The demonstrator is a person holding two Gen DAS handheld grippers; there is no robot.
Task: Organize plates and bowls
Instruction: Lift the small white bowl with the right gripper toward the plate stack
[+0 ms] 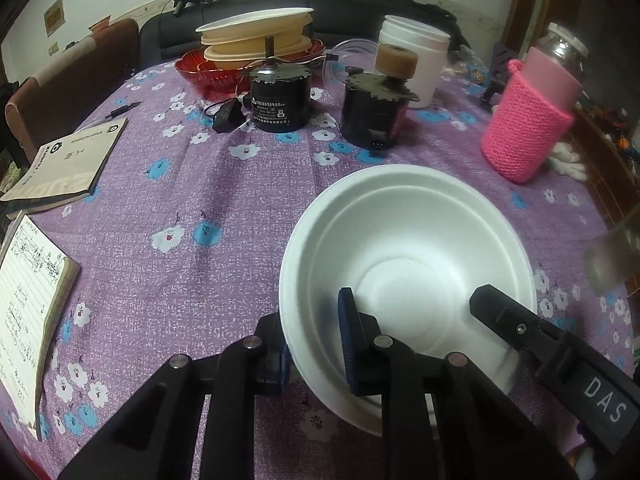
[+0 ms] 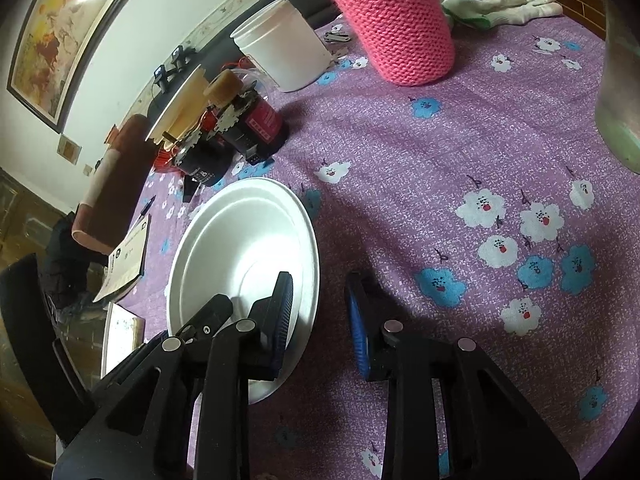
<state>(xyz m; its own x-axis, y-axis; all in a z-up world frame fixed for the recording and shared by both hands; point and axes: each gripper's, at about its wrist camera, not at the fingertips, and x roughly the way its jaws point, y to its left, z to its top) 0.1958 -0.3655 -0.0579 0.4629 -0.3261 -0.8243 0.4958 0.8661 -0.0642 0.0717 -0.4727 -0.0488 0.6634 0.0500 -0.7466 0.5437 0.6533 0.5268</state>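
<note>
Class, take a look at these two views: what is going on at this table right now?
A person is working with two handheld tools on a white bowl on the purple flowered tablecloth. The left tool straddles the bowl's near rim, one finger inside, one outside. The right tool straddles the opposite rim. More dishes are stacked at the far edge.

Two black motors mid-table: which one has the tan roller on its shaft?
The right motor, nearest the white tub. A tan roller sits on its shaft; the left motor has only a bare shaft.

Bowl (image 1: 404,256) on tablecloth (image 1: 224,200), two motors (image 1: 280,96) behind it, stacked dishes (image 1: 256,40) farther back, books (image 1: 64,168) at left.
</note>
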